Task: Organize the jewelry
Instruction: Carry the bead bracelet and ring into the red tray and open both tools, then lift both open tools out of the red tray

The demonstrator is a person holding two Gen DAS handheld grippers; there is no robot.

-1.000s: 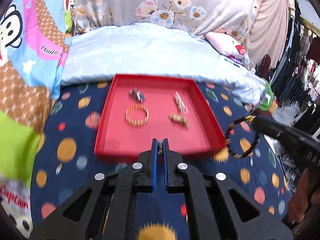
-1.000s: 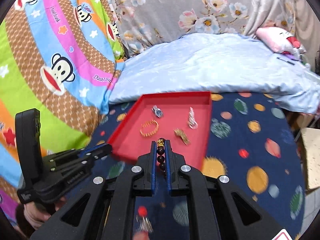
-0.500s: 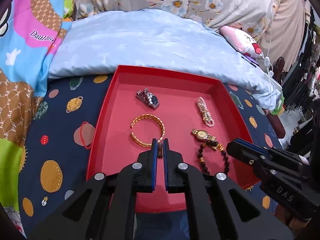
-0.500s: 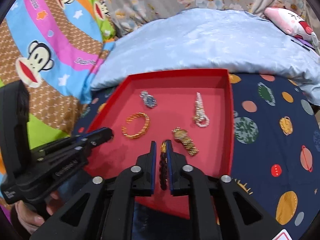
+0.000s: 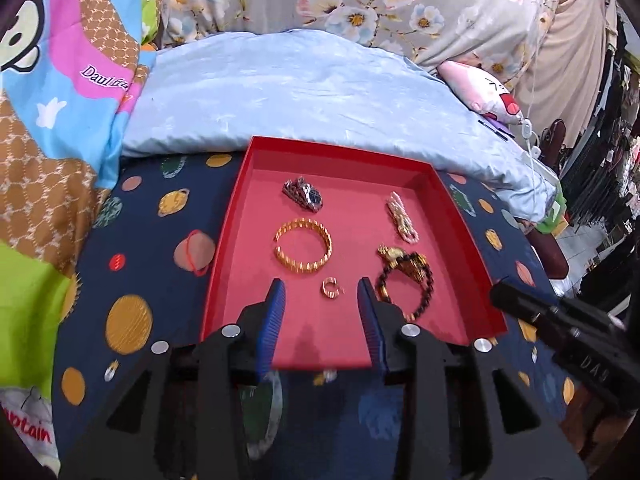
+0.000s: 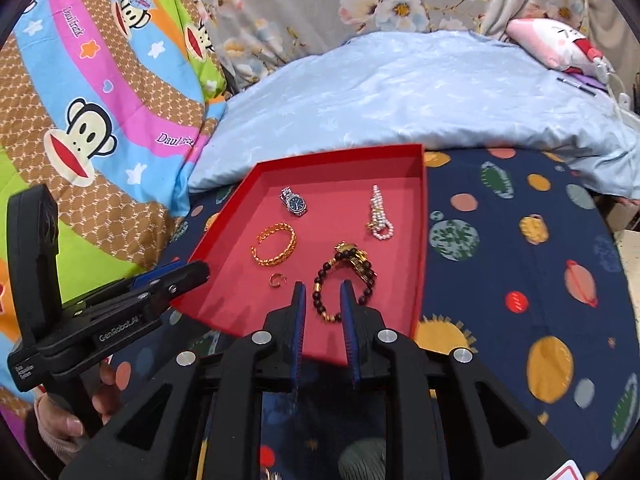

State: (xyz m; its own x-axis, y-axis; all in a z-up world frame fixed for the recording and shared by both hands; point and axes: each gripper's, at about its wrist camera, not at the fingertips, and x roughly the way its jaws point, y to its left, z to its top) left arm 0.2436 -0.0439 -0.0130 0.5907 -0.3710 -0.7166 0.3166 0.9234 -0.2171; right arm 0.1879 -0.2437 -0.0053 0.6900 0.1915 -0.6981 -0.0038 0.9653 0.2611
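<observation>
A red tray [image 5: 224, 240] [image 6: 421, 220] lies on the bed. It holds a silver watch [image 5: 305, 194], a gold bangle [image 5: 303, 250], a pearl bracelet [image 5: 402, 218] and a gold watch [image 5: 394, 254]. My left gripper [image 5: 321, 286] hangs over the tray's near part. Its jaws are opening, and a small gold ring [image 5: 332, 288] [image 6: 276, 279] lies loose on the tray between them. My right gripper [image 6: 322, 286] is also opening. The dark bead bracelet [image 6: 319, 278] [image 5: 428, 284] rests on the tray, over the gold watch [image 6: 354, 258]. Its near arc lies between the pads, untouched.
The tray sits on a navy planet-print sheet [image 6: 520, 264]. A pale blue pillow [image 5: 320, 92] lies behind it, a monkey-print blanket [image 6: 92, 128] to the left and a pink plush toy [image 6: 556, 44] at the back right. A hand [image 6: 60, 420] grips the left tool.
Both grippers came closer to the tray and their jaws parted. The left one let the gold ring go onto the tray. The right one let the bead bracelet go.
</observation>
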